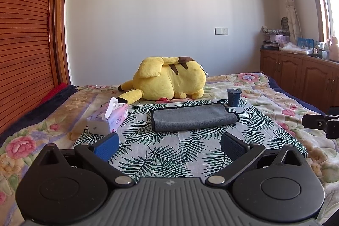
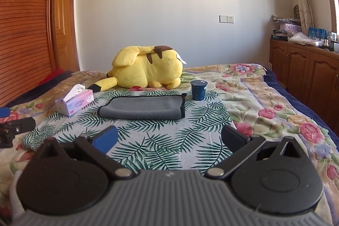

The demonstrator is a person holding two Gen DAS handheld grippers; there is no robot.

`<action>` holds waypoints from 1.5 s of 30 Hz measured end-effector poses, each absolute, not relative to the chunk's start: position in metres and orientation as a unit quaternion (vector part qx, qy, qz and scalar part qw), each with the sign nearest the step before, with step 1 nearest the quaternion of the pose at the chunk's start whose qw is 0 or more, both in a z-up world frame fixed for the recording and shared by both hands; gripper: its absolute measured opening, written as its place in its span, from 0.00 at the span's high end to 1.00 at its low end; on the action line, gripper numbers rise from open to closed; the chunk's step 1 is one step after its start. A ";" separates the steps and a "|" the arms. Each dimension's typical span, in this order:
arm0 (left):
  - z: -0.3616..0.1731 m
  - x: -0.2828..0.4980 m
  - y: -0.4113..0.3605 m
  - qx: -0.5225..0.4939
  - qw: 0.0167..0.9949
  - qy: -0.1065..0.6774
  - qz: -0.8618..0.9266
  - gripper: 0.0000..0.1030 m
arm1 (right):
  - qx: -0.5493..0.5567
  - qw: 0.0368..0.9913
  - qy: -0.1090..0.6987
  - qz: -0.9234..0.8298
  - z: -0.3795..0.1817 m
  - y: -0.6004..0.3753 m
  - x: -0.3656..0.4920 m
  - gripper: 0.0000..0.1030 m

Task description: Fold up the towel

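Nearest the lens in each wrist view, a gripper is held low over a palm-leaf cloth (image 1: 169,154), its blue-padded fingers spread wide with nothing between them: the left gripper (image 1: 169,144) and the right gripper (image 2: 169,139) are both seen apart from the towel. Part of the right gripper is caught at the right edge of the left view, and part of the left gripper at the left edge of the right view.

A grey towel (image 1: 193,117) with dark edging is shown lying flat near the middle of the leaf-print cloth, towards its far edge. It is already doubled over, with a rounded fold along the near side and the layered edges at the right end slightly curled up.

Just beyond the towel's right far corner, a dark blue cup (image 1: 233,97) is seen upright at the cloth's far edge; its top appears covered, and its contents cannot be made out. At the cloth's left edge, a pink-and-white tissue box (image 1: 109,119) is pictured with a white tissue pulled up out of its opening.

Behind the cloth's far edge, a yellow plush toy (image 1: 167,83) is laid on its side on a floral bedspread (image 1: 296,96). Wooden cabinets (image 1: 296,75) are seen along the right side of the bed.
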State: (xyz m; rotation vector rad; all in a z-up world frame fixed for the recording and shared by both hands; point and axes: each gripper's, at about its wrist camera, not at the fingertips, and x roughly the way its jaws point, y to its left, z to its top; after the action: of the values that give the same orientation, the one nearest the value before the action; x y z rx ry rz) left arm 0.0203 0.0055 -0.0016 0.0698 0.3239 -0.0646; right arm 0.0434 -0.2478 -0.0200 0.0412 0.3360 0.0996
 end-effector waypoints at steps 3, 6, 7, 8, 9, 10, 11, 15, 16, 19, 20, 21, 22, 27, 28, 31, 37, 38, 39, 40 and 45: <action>-0.002 0.020 0.005 0.035 0.986 0.162 -0.032 0.16 | 0.021 0.985 0.167 0.049 -0.020 -0.248 0.044 0.00; -0.002 0.020 0.006 0.036 0.986 0.161 -0.032 0.16 | 0.020 0.985 0.166 0.049 -0.020 -0.248 0.043 0.00; -0.002 0.020 0.006 0.036 0.986 0.161 -0.032 0.16 | 0.020 0.985 0.166 0.049 -0.019 -0.247 0.043 0.00; -0.002 0.020 0.006 0.036 0.986 0.161 -0.032 0.16 | 0.020 0.985 0.166 0.049 -0.019 -0.248 0.043 0.00; -0.002 0.020 0.006 0.035 0.986 0.161 -0.032 0.16 | 0.020 0.985 0.166 0.048 -0.019 -0.247 0.043 0.00; -0.002 0.020 0.006 0.035 0.986 0.161 -0.032 0.16 | 0.020 0.985 0.166 0.048 -0.019 -0.247 0.044 0.00; -0.001 0.020 0.006 0.035 0.986 0.161 -0.032 0.16 | 0.020 0.985 0.166 0.048 -0.019 -0.247 0.043 0.00; -0.002 0.021 0.006 0.035 0.986 0.161 -0.031 0.16 | 0.020 0.985 0.166 0.049 -0.019 -0.248 0.043 0.00; -0.002 0.021 0.006 0.035 0.986 0.161 -0.031 0.16 | 0.020 0.985 0.166 0.049 -0.019 -0.248 0.043 0.00; -0.002 0.021 0.006 0.035 0.986 0.161 -0.031 0.16 | 0.020 0.985 0.165 0.048 -0.019 -0.247 0.043 0.00; -0.002 0.021 0.006 0.036 0.986 0.160 -0.031 0.16 | 0.020 0.985 0.165 0.049 -0.019 -0.247 0.043 0.00; -0.001 0.021 0.007 0.036 0.986 0.160 -0.030 0.16 | 0.020 0.985 0.166 0.049 -0.019 -0.247 0.043 0.00; -0.001 0.022 0.007 0.035 0.986 0.161 -0.030 0.16 | 0.020 0.985 0.166 0.048 -0.019 -0.247 0.043 0.00; -0.001 0.024 0.008 0.036 0.986 0.163 -0.031 0.16 | 0.020 0.985 0.166 0.048 -0.020 -0.247 0.043 0.00; -0.001 0.024 0.009 0.037 0.985 0.163 -0.031 0.16 | 0.020 0.985 0.166 0.048 -0.020 -0.247 0.043 0.00; -0.001 0.024 0.008 0.038 0.985 0.164 -0.031 0.16 | 0.020 0.985 0.166 0.048 -0.020 -0.247 0.043 0.00; -0.002 0.024 0.007 0.039 0.985 0.166 -0.031 0.16 | 0.020 0.985 0.165 0.048 -0.020 -0.247 0.043 0.00; -0.002 0.024 0.007 0.039 0.985 0.166 -0.031 0.16 | 0.020 0.985 0.165 0.048 -0.019 -0.247 0.043 0.00; -0.002 0.024 0.006 0.039 0.985 0.166 -0.031 0.16 | 0.020 0.985 0.166 0.049 -0.019 -0.247 0.043 0.00; -0.002 0.024 0.006 0.039 0.985 0.166 -0.031 0.16 | 0.020 0.985 0.166 0.048 -0.020 -0.247 0.043 0.00; -0.003 0.025 0.006 0.040 0.985 0.167 -0.031 0.16 | 0.020 0.985 0.166 0.048 -0.020 -0.247 0.043 0.00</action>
State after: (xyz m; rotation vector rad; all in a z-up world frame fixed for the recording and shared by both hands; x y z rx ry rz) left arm 0.0245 0.0063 -0.0026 0.0800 0.3357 -0.0630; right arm 0.0432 -0.2467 -0.0195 0.0403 0.3330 0.0974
